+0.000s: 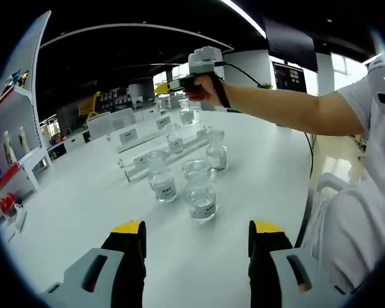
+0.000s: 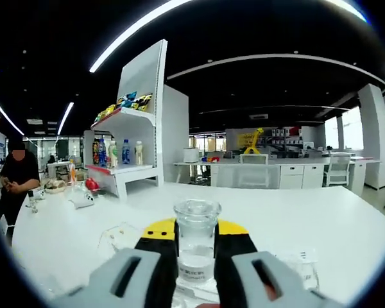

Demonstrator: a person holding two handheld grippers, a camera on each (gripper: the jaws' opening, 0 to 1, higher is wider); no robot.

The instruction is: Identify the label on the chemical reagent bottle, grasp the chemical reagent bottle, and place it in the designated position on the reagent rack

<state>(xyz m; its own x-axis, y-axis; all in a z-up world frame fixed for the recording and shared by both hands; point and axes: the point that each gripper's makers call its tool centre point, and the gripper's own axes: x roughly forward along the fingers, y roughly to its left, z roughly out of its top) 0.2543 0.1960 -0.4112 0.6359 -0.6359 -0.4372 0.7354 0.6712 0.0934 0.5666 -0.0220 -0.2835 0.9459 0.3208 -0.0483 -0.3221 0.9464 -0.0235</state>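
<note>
While my right tool clamps a clear glass reagent bottle with a white label between its yellow-tipped jaws, above the white surface, my left tool hangs released. Ahead of it stand three more clear glass bottles, with the clear acrylic reagent rack just beyond.

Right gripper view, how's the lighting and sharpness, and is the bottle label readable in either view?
Right gripper view: dark ceiling, bright light strips, strong fisheye bending; the held bottle is sharp between the right gripper jaws, label too small to read. Left gripper view: bright window glare at right, table evenly lit, bottle labels soft and illegible.
</note>
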